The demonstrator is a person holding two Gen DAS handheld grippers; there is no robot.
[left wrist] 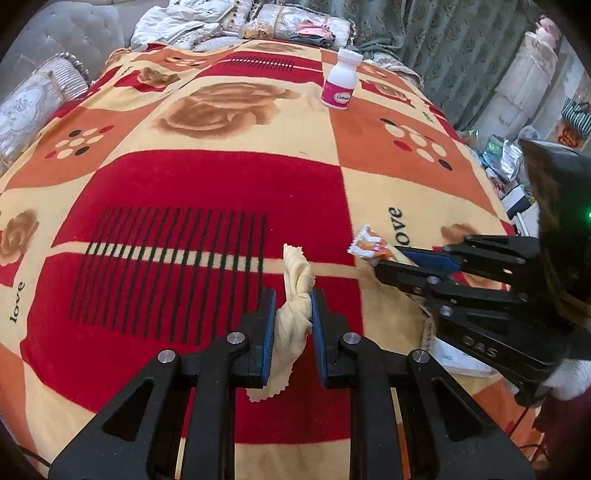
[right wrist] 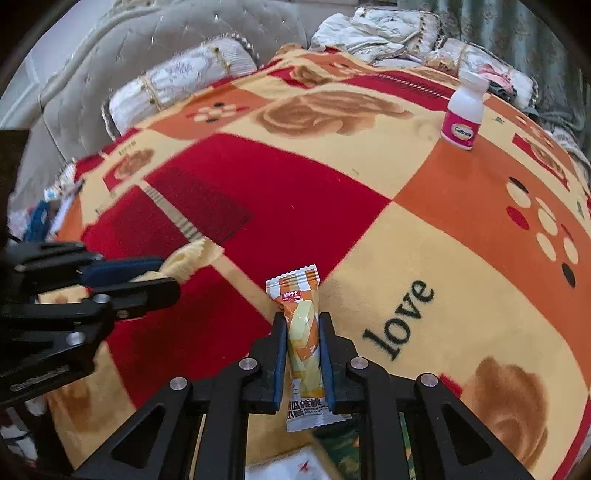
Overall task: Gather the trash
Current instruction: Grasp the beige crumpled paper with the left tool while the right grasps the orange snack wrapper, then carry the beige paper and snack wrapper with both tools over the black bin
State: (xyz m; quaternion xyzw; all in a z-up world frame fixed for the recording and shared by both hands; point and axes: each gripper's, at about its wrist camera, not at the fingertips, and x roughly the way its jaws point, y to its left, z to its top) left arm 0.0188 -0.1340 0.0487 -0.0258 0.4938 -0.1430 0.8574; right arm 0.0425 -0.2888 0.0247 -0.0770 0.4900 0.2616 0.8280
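Note:
My left gripper (left wrist: pixel 294 306) is shut on a crumpled pale yellow cloth (left wrist: pixel 295 273), held just above the red and orange blanket (left wrist: pixel 184 184). The same gripper (right wrist: pixel 173 277) with the yellow cloth (right wrist: pixel 188 254) shows at the left of the right wrist view. My right gripper (right wrist: pixel 303 332) is shut on an orange and white snack wrapper (right wrist: pixel 301 325), which stands up between the blue pads. In the left wrist view that gripper (left wrist: pixel 384 260) comes in from the right with the wrapper (left wrist: pixel 369 245) sticking out of it. A white bottle with a pink label (left wrist: pixel 340 79) (right wrist: pixel 464 110) stands upright far back on the blanket.
Pillows (left wrist: pixel 40 99) and folded bedding (left wrist: pixel 192 26) lie at the bed's far end by a grey tufted headboard (right wrist: pixel 147 48). Green curtains (left wrist: pixel 443 44) hang at the right. Bags and clutter (left wrist: pixel 506 155) sit beyond the right bed edge. White paper (left wrist: pixel 454 356) lies below the right gripper.

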